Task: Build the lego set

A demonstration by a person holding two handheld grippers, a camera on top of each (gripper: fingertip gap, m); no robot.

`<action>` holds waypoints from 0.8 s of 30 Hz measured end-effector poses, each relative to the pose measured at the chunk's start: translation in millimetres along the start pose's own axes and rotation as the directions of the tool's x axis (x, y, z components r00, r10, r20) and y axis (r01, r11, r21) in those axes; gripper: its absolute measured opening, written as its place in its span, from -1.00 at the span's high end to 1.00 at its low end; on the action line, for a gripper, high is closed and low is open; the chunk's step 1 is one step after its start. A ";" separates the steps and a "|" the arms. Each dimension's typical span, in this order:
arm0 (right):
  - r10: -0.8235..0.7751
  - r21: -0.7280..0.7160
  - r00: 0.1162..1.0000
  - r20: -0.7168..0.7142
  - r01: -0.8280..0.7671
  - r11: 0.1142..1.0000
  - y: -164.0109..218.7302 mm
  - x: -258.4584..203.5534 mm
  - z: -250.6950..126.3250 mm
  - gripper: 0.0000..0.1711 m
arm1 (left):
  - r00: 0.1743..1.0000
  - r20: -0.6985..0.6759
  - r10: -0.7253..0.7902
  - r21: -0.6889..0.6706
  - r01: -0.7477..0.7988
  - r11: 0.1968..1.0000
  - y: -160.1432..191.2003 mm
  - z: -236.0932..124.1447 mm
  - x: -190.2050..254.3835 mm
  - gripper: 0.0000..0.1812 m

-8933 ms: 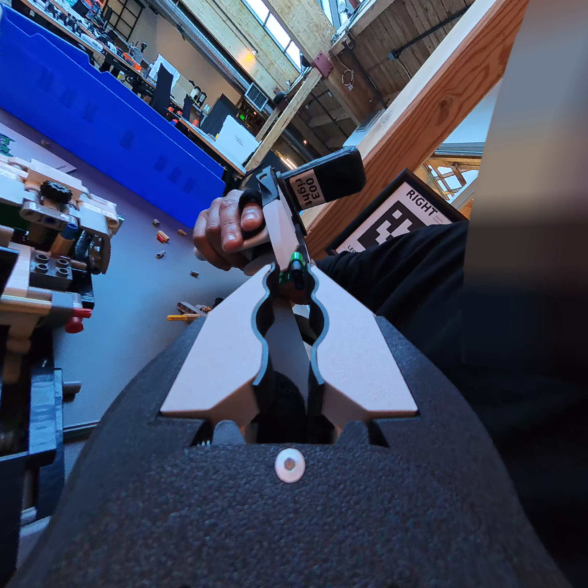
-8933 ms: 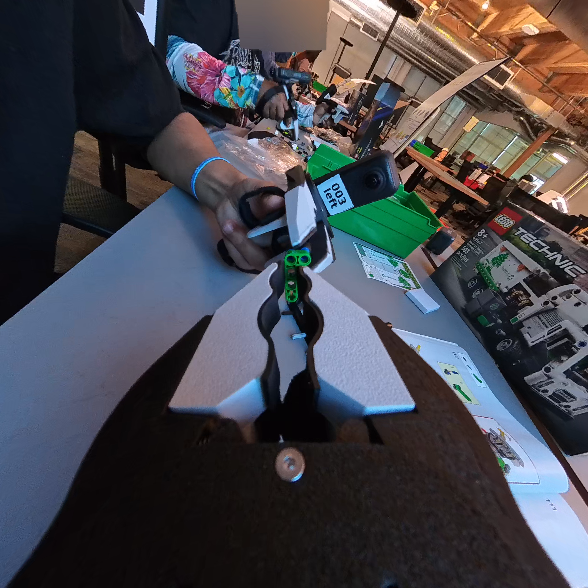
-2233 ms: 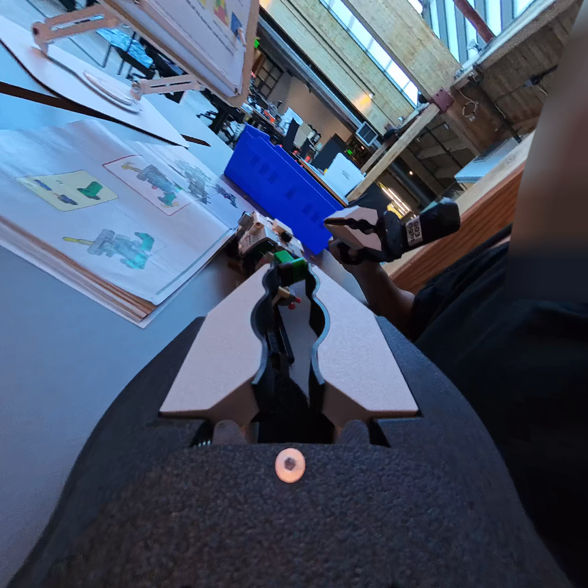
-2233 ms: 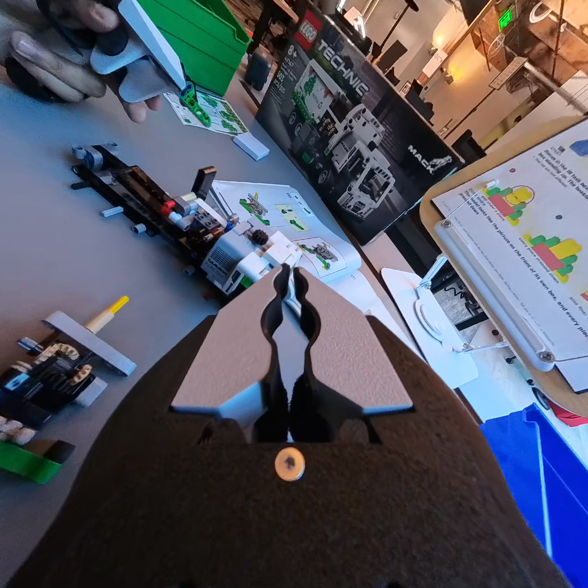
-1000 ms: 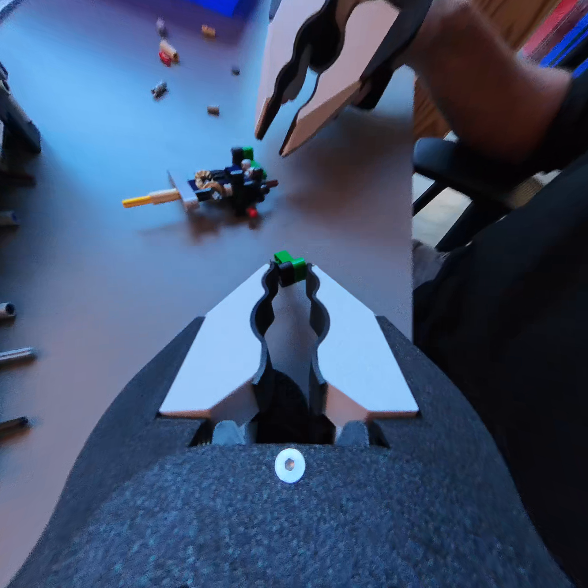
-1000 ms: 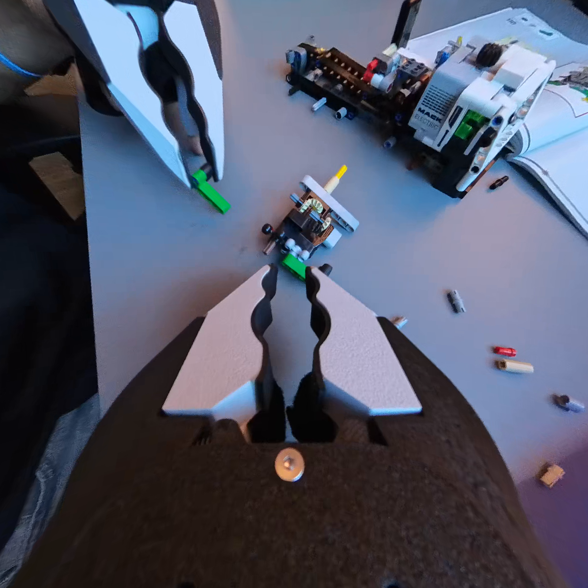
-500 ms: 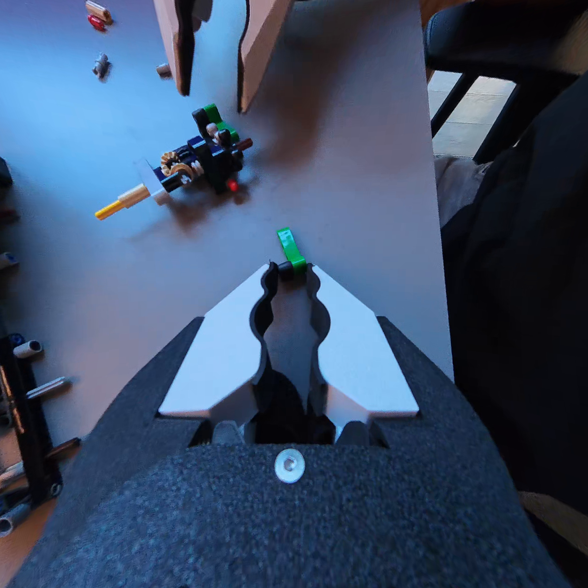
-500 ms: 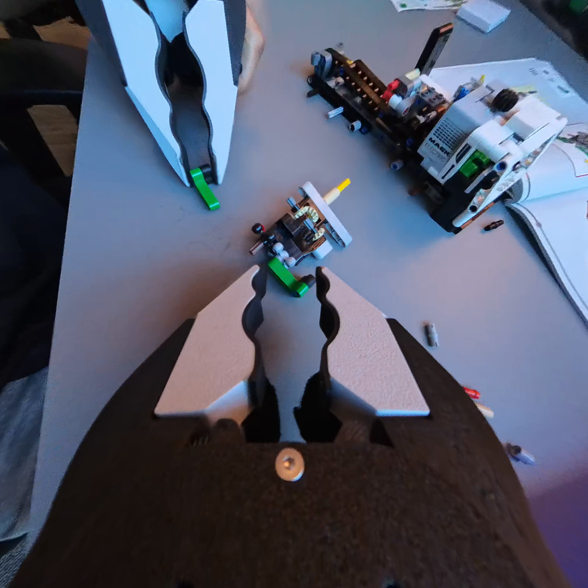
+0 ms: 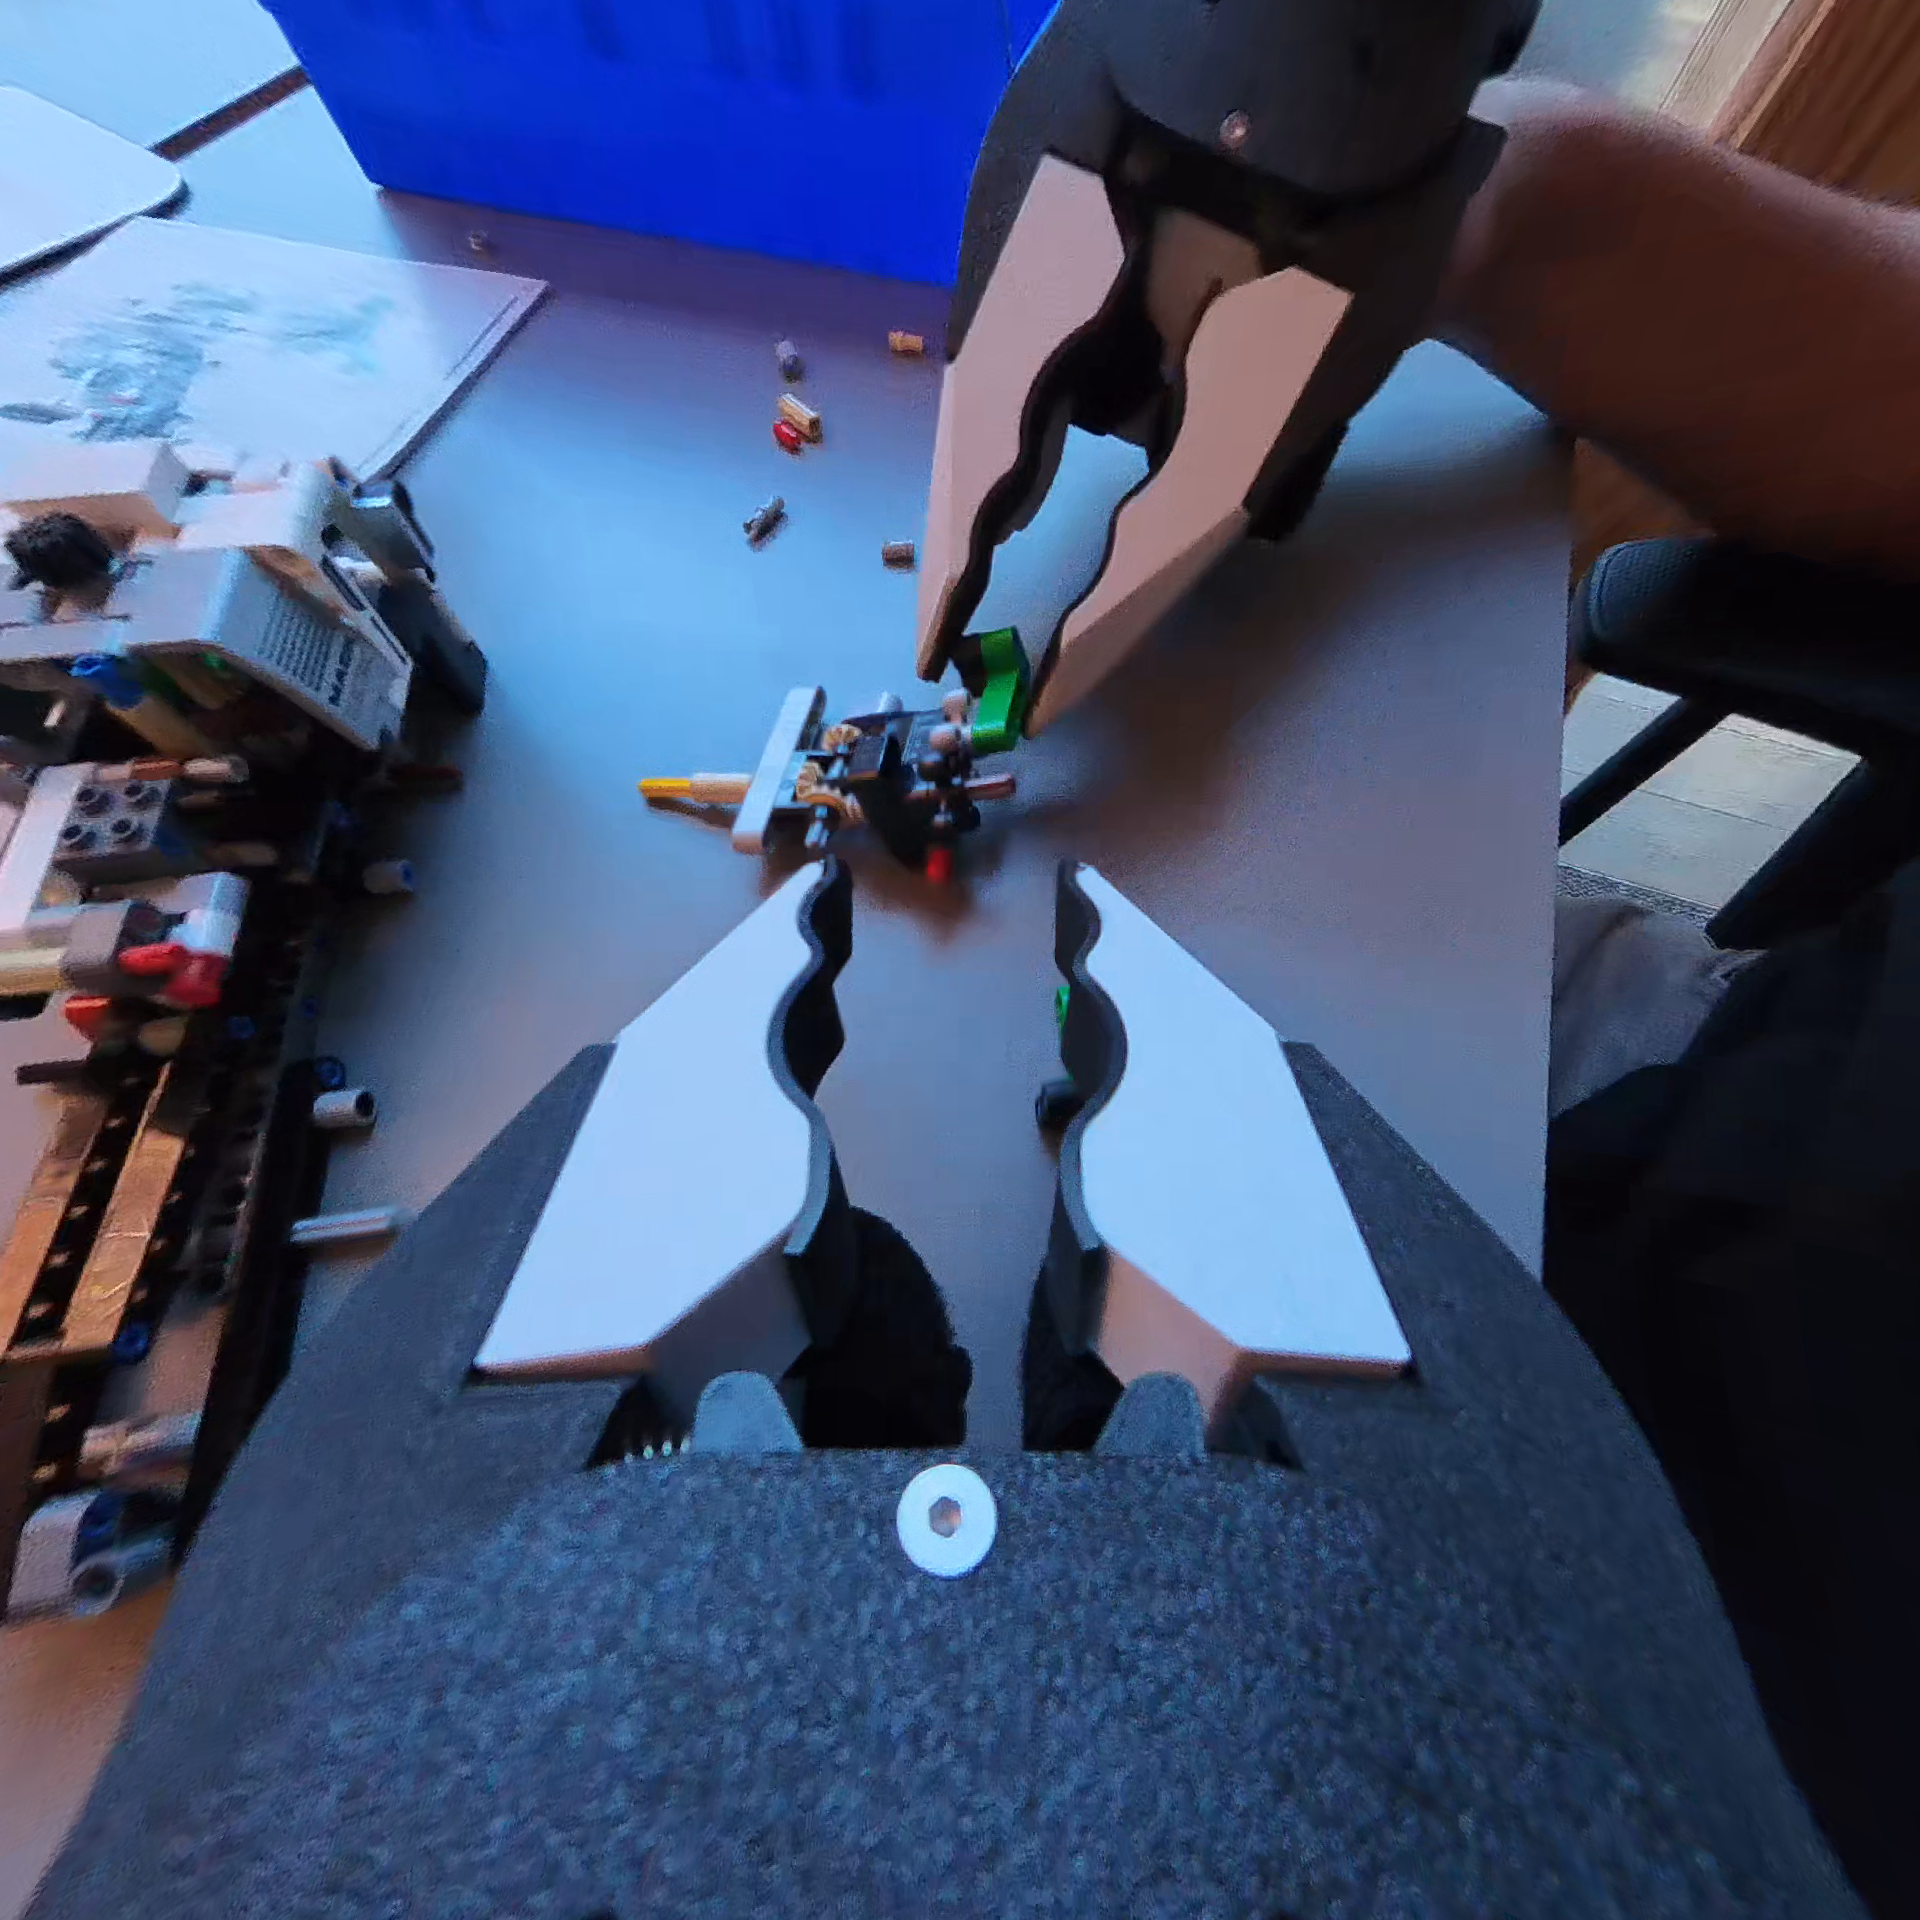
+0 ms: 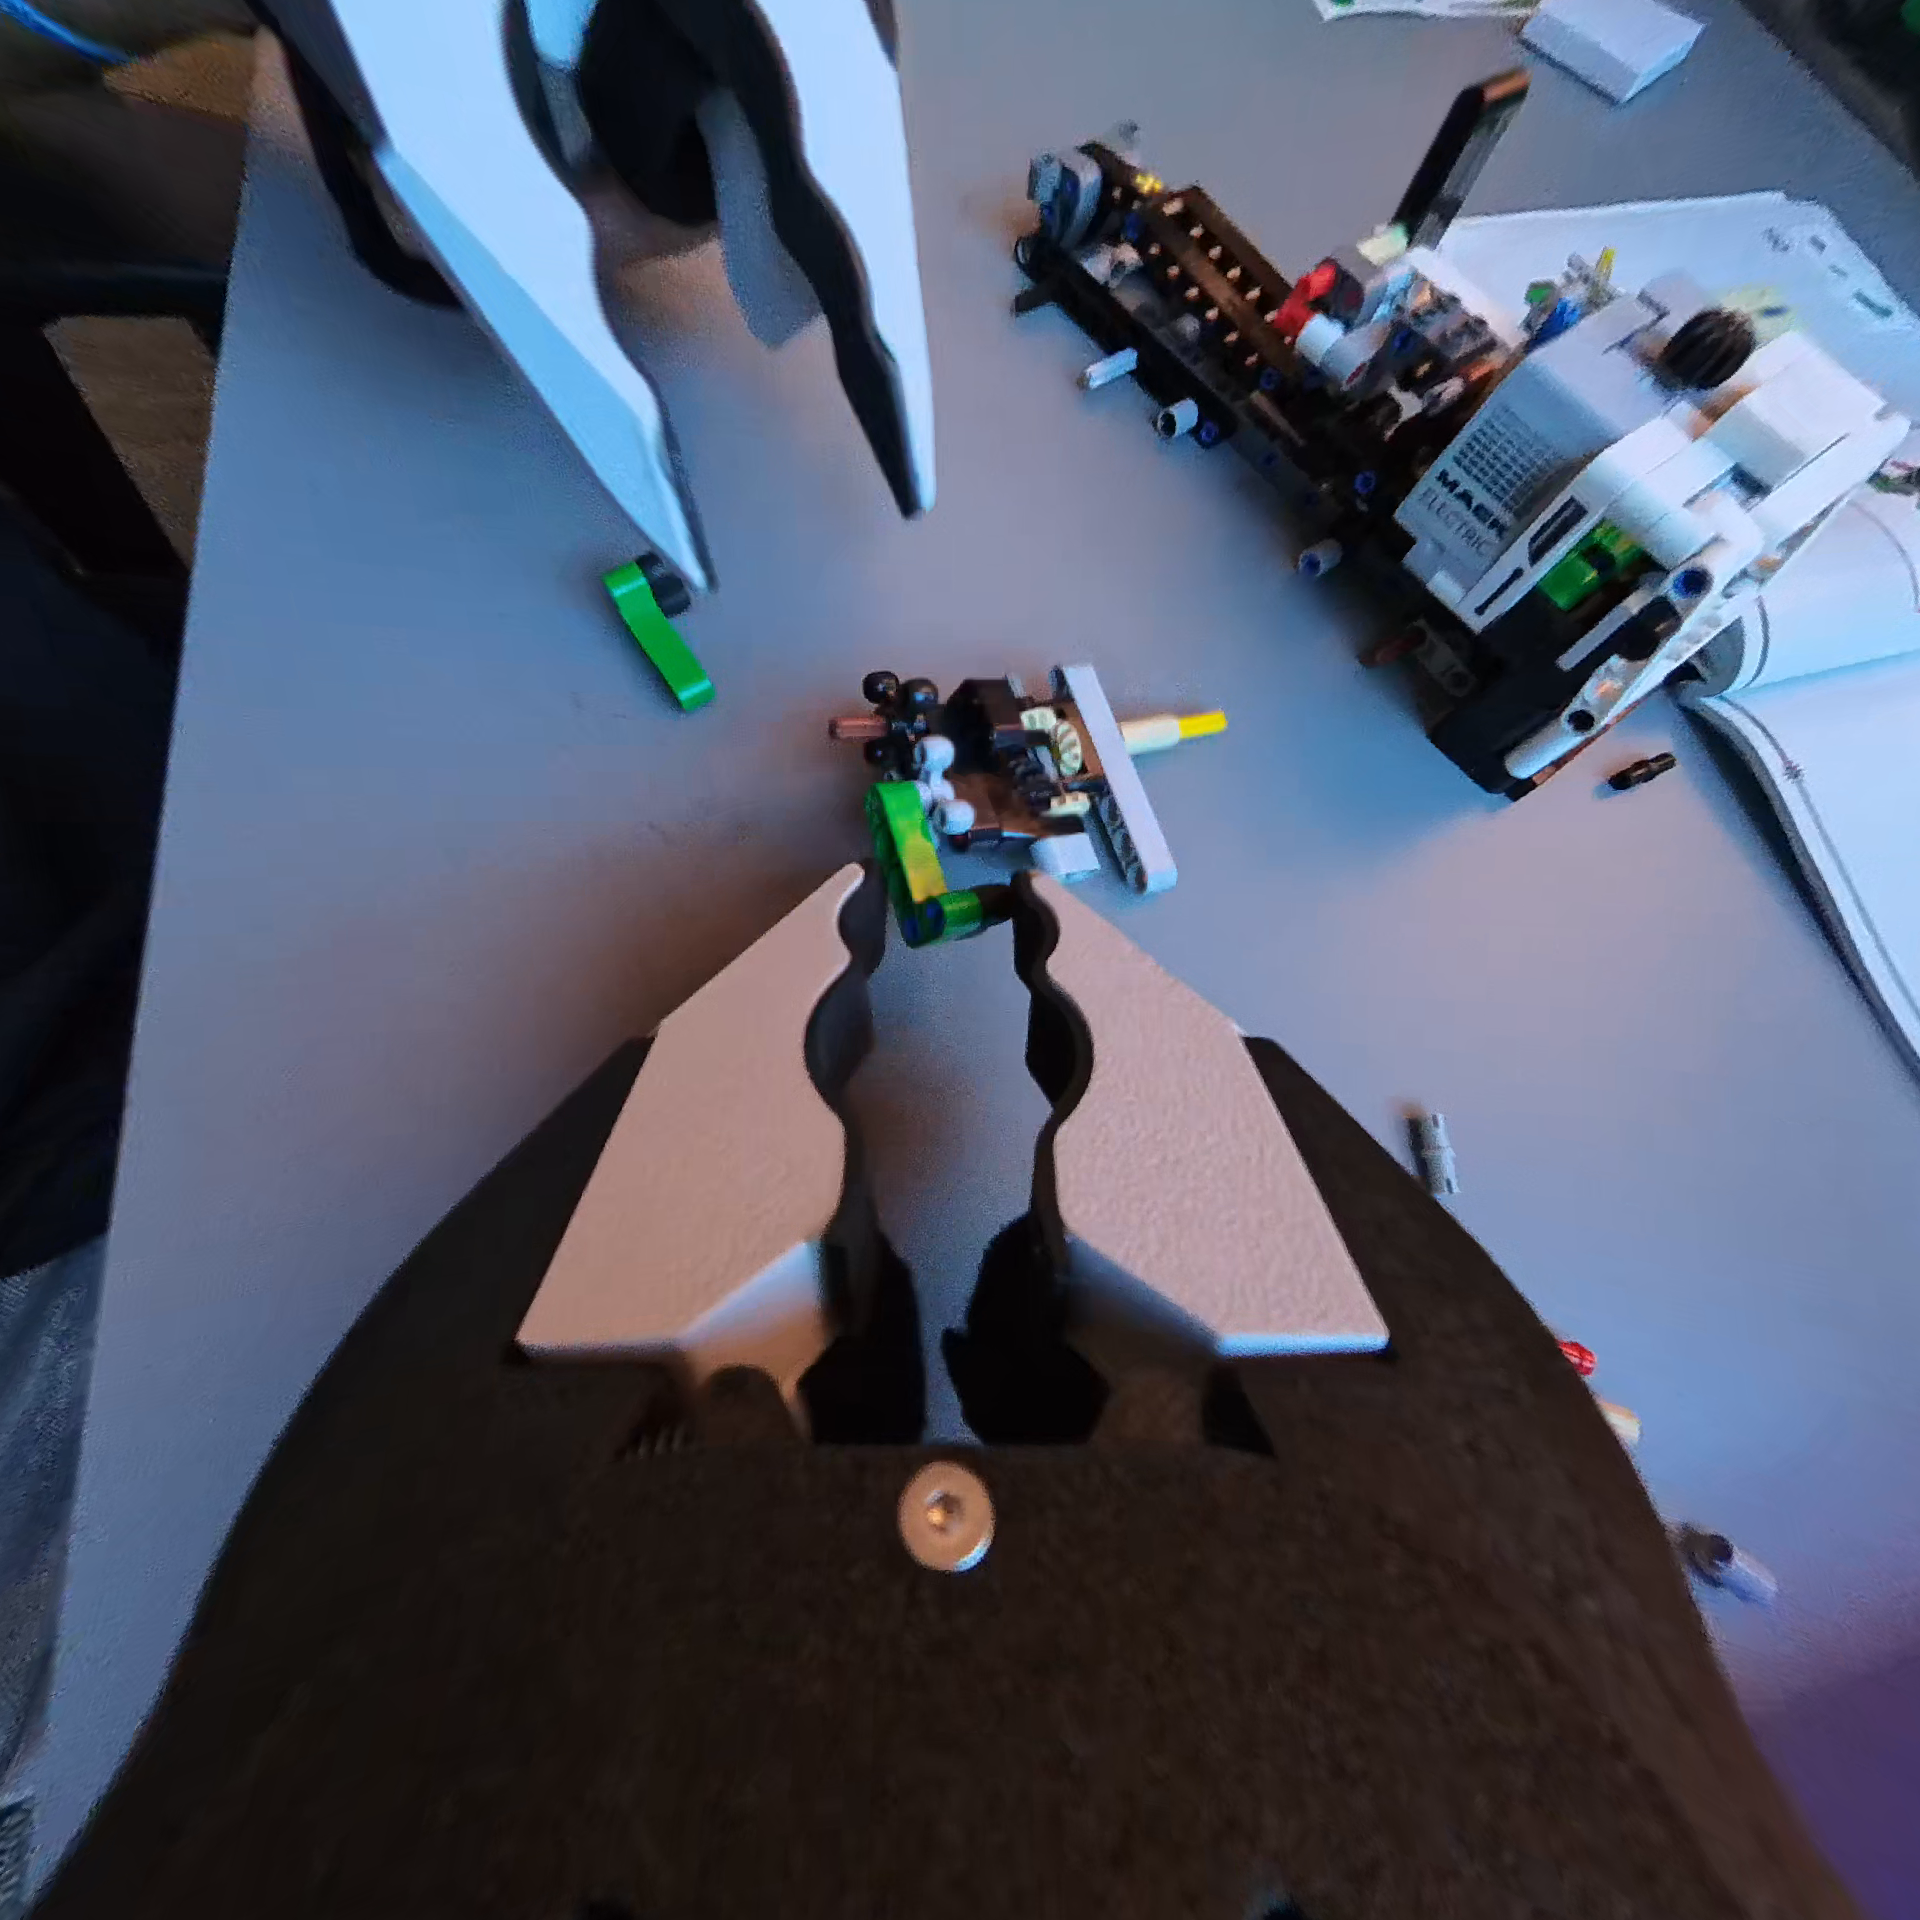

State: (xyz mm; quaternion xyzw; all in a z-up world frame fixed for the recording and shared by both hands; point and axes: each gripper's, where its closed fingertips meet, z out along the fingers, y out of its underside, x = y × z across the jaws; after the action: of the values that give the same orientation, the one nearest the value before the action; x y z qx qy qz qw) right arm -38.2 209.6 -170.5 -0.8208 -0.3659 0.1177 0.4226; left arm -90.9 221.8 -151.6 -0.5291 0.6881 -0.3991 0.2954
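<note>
Green plastic marks the two pieces that matter most. One is a loose green beam (image 10: 657,632) with a black pin at its end, lying flat on the grey table (image 10: 416,883) just beside the near fingertip of the left gripper (image 10: 805,540); in the left wrist view only a sliver of it shows past the inner edge of that gripper's right finger. The other is a green bent piece (image 10: 914,873) fixed to the end of a small sub-assembly (image 10: 1023,774) — black and white parts, tan gears, a pale flat beam and a yellow-tipped axle pointing away toward the truck.

The right gripper (image 10: 940,883) has its jaws spread part-way, its two fingertips on either side of the green bent piece; the view is blurred there, so whether the pads touch it cannot be told. The left gripper (image 9: 945,883) has its jaws spread wide and holds nothing, its tips near the sub-assembly (image 9: 862,774) but apart from it.

Farther out stands the partly built truck (image 10: 1507,488): a long black chassis with a white cab at one end, resting against an open instruction booklet (image 10: 1849,665). Loose pins and small connectors lie scattered on the table — a grey one (image 10: 1432,1148), a black one (image 10: 1642,771), red and tan ones (image 9: 796,424). A blue bin (image 9: 644,114) sits at the table's far edge in the left wrist view.
</note>
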 end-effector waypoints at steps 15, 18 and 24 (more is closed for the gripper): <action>0.165 0.087 0.983 0.082 -0.172 0.981 -12.9 -7.5 -6.1 0.74 | 0.749 0.228 0.622 -0.233 -0.578 0.782 -7.9 34.3 -4.4 0.67; 0.169 0.094 0.981 0.091 -0.177 0.980 -15.0 -9.3 -5.6 0.75 | 0.775 0.213 0.594 -0.216 -0.556 0.803 -9.6 37.7 -1.3 0.75; 0.161 0.118 0.983 0.085 -0.171 0.978 -17.3 -9.3 -6.4 0.75 | 0.784 0.241 0.573 -0.199 -0.538 0.819 -11.8 36.1 -3.0 0.76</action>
State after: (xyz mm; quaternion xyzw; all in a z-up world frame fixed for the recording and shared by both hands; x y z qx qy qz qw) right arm -50.2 205.8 -154.2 -0.8153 -0.3036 0.2061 0.4479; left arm -54.4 214.7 -159.7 -0.3721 0.7850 -0.1705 0.4650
